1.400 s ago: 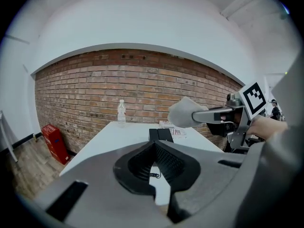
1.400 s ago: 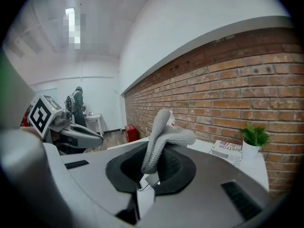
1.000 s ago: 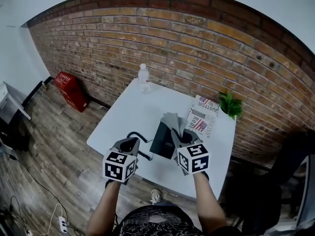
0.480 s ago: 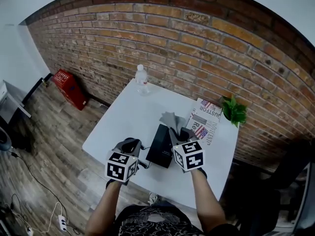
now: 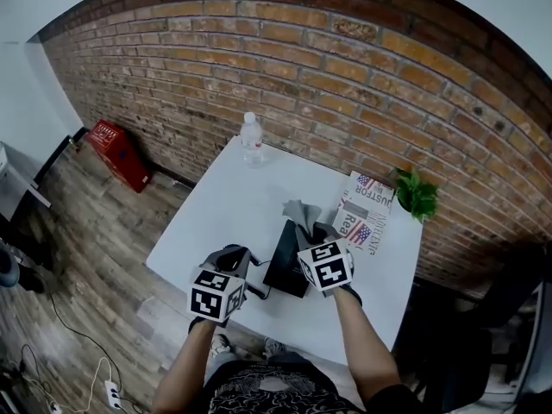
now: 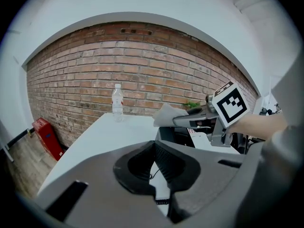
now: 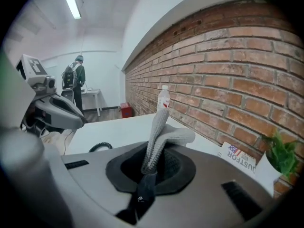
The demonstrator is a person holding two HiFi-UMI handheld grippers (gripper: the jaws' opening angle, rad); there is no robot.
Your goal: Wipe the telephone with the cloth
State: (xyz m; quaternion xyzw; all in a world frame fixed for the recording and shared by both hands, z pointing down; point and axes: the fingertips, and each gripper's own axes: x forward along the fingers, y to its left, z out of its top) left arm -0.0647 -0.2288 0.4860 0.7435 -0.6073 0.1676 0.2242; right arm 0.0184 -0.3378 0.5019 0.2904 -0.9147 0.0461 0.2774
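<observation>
A black telephone [image 5: 285, 261] sits on the white table [image 5: 241, 205], near its front edge. My right gripper [image 5: 312, 229] is over the phone's right side, shut on a grey cloth [image 5: 298, 211] that sticks up out of the jaws. The right gripper view shows the cloth [image 7: 166, 134] folded and pinched between the jaws of the right gripper [image 7: 153, 164]. My left gripper [image 5: 231, 260] is just left of the phone by its coiled cord [image 7: 99, 147], jaws together with nothing in them. From the left gripper view, the left gripper [image 6: 155, 145] faces the phone [image 6: 183, 134] and the cloth [image 6: 166, 115].
A clear water bottle [image 5: 252, 139] stands at the table's far edge by the brick wall. A magazine [image 5: 362, 214] and a small green plant [image 5: 416, 195] lie at the right. A red box [image 5: 116, 153] is on the floor at left. A person [image 7: 76, 77] stands far off.
My right gripper has moved a little forward and left over the telephone with the cloth still in it. The left gripper has barely moved.
</observation>
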